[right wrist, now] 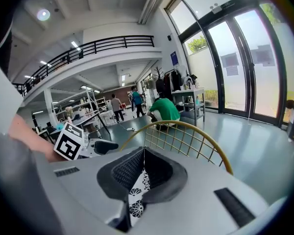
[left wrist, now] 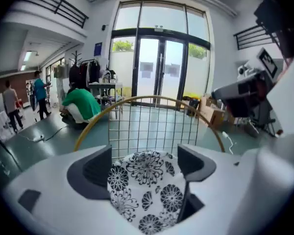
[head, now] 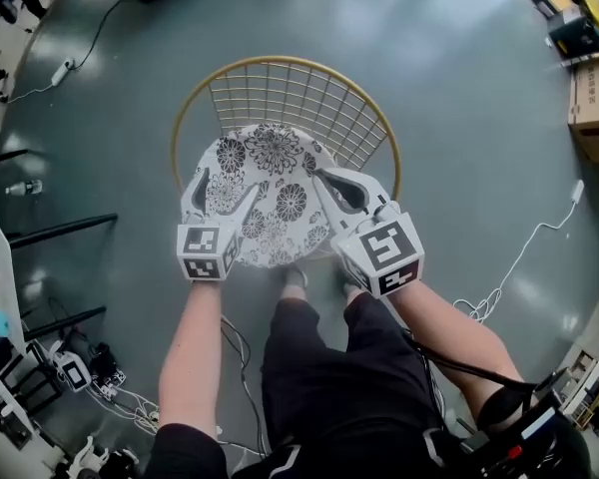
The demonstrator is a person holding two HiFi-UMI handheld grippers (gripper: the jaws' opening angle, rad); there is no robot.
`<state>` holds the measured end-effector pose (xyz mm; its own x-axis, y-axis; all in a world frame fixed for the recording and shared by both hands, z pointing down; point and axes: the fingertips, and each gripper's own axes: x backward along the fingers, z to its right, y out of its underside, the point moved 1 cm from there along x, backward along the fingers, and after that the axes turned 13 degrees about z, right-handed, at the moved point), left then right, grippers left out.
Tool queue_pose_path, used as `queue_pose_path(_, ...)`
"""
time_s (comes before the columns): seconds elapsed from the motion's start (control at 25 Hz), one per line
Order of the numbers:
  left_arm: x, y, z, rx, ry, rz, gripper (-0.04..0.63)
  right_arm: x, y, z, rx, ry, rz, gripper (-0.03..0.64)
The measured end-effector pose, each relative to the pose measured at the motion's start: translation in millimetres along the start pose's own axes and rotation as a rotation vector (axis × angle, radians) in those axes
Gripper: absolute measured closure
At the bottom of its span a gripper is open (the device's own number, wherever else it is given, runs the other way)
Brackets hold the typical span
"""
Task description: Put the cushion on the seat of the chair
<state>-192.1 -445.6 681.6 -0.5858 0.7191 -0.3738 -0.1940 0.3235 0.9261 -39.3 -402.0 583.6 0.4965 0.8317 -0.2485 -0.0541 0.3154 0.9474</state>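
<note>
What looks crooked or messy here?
Nothing stands out. The flowery cushion lies on the seat of the chair, in front of its wire back. Nothing looks spilled or broken.

Matt printed cloth cushion (head: 265, 203), gold metal-wire chair (head: 280, 60)

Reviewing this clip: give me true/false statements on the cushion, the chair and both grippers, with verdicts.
1. The cushion lies on the seat of the chair. True.
2. The left gripper has its jaws apart, pressing on nothing. True.
3. The right gripper has its jaws wide open. False: its jaws meet at the tips.
4. The chair has a solid wooden back. False: the back is a wire grid in a gold hoop.
</note>
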Motion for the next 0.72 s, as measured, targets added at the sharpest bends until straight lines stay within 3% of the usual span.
queue_pose_path(0.2,39,-47,33,0.09,-0.033,0.082,0.195,16,-30,-12,0.018,-0.066,0.035,0.606)
queue_pose_path(0.32,65,-68,52,0.092,-0.07,0.128,0.332,28,-40,-18,0.017,-0.107,0.049,0.606)
queue_pose_path(0.48,103,-103,80,0.115,-0.104,0.233,0.382,46,-61,-31,0.015,-0.184,0.095,0.606)
queue_pose_path(0.72,156,-147,114,0.173,-0.154,0.354,0.53,77,-91,-51,0.012,-0.262,0.116,0.606)
